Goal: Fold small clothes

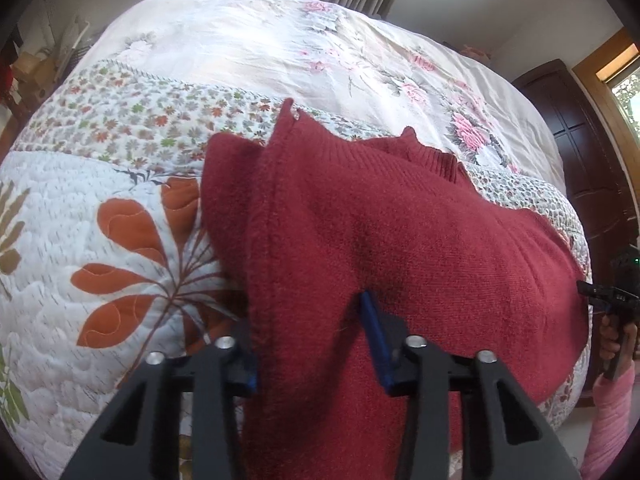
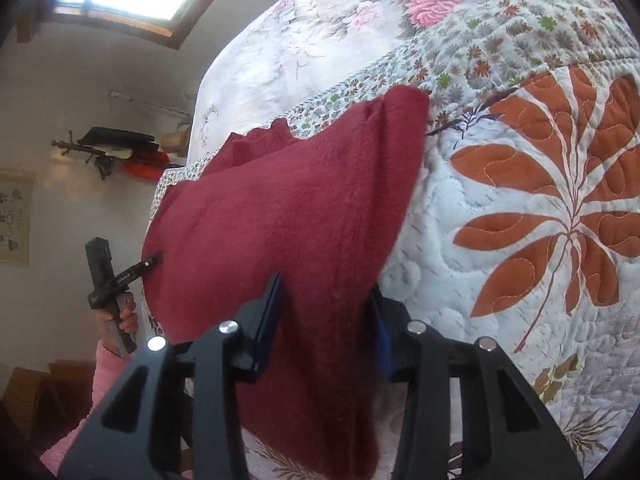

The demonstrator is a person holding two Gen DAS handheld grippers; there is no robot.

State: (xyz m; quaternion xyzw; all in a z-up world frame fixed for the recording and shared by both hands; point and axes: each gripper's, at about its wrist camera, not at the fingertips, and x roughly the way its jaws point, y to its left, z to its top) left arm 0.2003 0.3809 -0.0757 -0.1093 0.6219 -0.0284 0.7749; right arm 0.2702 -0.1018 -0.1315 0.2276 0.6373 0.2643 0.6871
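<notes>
- The red sweater (image 1: 380, 240) lay on the flowery quilt (image 1: 120, 240) on the bed, filling the middle and lower part of both wrist pictures. The bed gave a wide, soft, flat place to fold on.
- The left gripper (image 1: 316, 340) sat at the bottom middle of its picture. Its two tongs stood spread apart with the near edge of the sweater between them. I could not tell if they were really squeezing the cloth.
- The right gripper (image 2: 328, 320) sat at the bottom middle of its own picture, in the same way: tongs spread, red cloth bunched between them, with the squeeze not clear.
- Each gripper was at a different end of the near edge. That was probably so both corners could go up together and the fold would stay straight.
- The collar (image 1: 432, 152) pointed away, toward the top of the left picture, so the hem was likely the side being held.
- A hand (image 2: 120, 316) in a pink sleeve (image 2: 108, 364) showed at the lower left of the right picture, holding the other tool.
</notes>
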